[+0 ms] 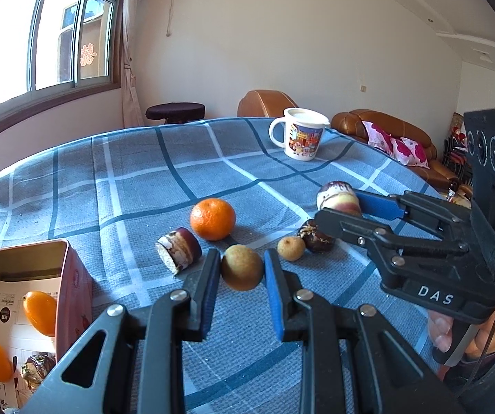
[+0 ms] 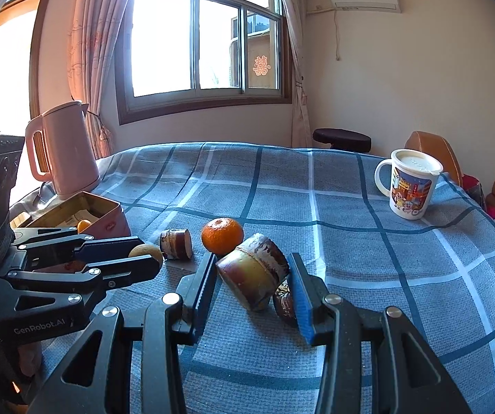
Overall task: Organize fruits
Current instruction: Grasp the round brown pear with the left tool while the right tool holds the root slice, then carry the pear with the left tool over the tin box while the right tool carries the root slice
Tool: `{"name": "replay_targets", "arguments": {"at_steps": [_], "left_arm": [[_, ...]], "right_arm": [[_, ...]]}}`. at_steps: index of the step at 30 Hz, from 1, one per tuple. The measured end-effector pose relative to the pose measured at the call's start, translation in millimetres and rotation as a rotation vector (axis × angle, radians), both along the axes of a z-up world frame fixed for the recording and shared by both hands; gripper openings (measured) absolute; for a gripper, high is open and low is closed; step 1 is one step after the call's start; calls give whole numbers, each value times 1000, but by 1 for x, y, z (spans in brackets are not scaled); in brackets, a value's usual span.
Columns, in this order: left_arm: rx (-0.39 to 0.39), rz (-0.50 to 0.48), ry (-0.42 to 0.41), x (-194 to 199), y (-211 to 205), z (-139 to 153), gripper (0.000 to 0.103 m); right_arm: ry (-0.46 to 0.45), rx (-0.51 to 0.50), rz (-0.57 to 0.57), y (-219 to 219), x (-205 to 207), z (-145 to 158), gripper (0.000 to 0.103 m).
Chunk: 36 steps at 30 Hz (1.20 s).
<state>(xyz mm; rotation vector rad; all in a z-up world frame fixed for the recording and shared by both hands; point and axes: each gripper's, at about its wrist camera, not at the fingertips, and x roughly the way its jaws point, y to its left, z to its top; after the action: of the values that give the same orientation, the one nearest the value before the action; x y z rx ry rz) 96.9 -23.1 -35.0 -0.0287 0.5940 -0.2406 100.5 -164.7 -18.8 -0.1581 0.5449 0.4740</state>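
My left gripper [image 1: 242,272] has its fingers spread around a brown round fruit [image 1: 241,267], apparently without pressing it. My right gripper [image 2: 252,276] is also spread, around a cut sugarcane piece [image 2: 252,274]. The tin box [image 1: 71,289] already holds two kumquats and one dark piece, so the task seems partly done. Right of the box an orange [image 1: 213,218], another cane piece [image 1: 178,250] and small fruits still wait on the blue checked worktop [image 1: 144,172], in a sunny living room
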Motion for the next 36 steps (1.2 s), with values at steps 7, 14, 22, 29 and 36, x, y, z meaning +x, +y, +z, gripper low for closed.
{"name": "replay_targets", "arguments": {"at_steps": [7,14,22,29,36], "left_arm": [[0,13,-28,-5,2,2,28],[2,26,-60,-10,2,6,28],[-6,41,-90,-15,5,8,28],[-8,46,-111,-18,6,10,28],[-7,49,-133,-21,6,12,28]], "right_arm": [[-22,9,6,-1,-4,2,44],[-43,19,10,-3,-8,5,44],[-62,30,12,-5,-11,6,44],[-82,37,13,-5,-14,8,44],[-99,44,14,-7,-16,10,44]]}}
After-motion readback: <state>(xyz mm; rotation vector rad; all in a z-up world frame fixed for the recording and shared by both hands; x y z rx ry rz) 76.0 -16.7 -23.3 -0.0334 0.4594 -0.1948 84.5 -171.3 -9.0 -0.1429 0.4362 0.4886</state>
